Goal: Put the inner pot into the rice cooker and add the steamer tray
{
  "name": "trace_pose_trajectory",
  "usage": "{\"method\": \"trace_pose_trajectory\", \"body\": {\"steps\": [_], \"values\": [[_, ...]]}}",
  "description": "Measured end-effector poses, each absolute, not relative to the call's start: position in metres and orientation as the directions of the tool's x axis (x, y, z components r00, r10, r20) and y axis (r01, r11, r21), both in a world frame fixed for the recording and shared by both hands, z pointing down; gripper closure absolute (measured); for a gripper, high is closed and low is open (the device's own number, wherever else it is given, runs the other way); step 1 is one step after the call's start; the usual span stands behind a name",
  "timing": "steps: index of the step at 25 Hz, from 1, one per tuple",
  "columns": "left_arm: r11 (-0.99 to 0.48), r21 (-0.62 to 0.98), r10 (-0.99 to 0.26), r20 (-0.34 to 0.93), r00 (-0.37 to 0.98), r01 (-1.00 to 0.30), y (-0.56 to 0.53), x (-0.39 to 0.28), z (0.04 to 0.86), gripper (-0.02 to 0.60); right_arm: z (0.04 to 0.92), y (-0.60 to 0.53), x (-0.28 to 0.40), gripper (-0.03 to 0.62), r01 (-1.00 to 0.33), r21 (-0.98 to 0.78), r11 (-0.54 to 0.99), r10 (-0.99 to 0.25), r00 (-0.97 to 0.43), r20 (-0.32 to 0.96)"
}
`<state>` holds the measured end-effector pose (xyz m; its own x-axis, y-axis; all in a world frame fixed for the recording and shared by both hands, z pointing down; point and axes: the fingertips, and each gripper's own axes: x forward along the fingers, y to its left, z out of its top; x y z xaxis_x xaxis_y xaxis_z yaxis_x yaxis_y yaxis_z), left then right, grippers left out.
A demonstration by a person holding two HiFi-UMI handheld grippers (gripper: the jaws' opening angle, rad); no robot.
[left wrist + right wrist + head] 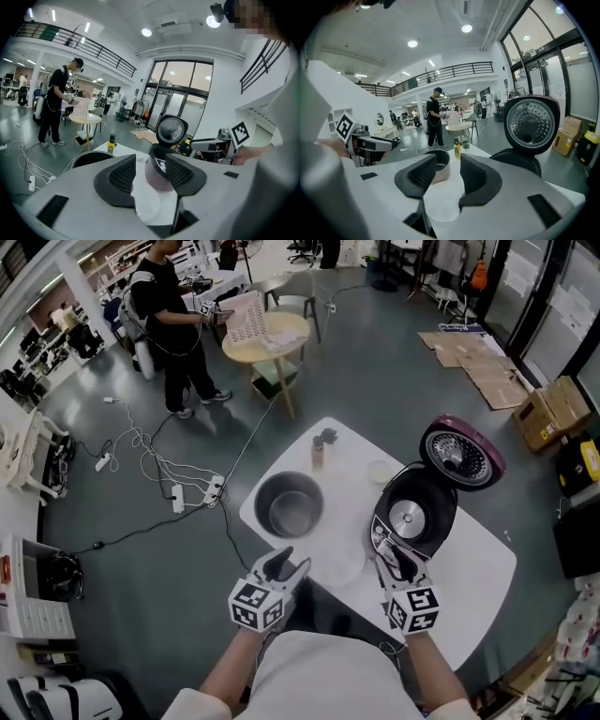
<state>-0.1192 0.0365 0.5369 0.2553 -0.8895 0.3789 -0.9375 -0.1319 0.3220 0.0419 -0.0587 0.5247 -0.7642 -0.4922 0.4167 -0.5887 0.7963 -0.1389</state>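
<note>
The inner pot (291, 504) is sitting upright and empty on the white surface (473, 568), well left of the rice cooker (415, 514) and not yet inside it. The cooker is standing open, its lid (461, 453) tipped back and its bare well showing.

The left claw (287, 563) is hovering just short of the pot's near rim with its jaws apart and nothing between them. The right claw (397, 561) is hanging at the cooker's front edge, its jaws also apart and gripping nothing.

The first step looks to be just starting: reaching for the pot. The next move probably calls for both claws to close on opposite sides of the pot's rim. They would then lift it level, carry it right and lower it straight into the well.

A pale round thing (380, 472) is lying on the surface behind the cooker. It may be the steamer tray, but it is too small to tell. A small bottle (319, 450) is standing at the far edge, beyond the pot.

The bottle is wearing a yellow label, and the cooker is carrying a printed panel on its front. No word on either can be read, and no brand is showing. The only clear print is the black-and-white square markers on the claws' cubes.
</note>
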Motion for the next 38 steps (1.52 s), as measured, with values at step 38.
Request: {"method": "trace_pose_trajectory", "body": {"steps": [38], "values": [[0.078,0.289,-0.706,0.692,0.152,-0.954,-0.048,-0.342,0.743,0.339,0.733,-0.167,-0.156,0.411,-0.657,-0.078,0.75,-0.392,-0.536,0.747]]}}
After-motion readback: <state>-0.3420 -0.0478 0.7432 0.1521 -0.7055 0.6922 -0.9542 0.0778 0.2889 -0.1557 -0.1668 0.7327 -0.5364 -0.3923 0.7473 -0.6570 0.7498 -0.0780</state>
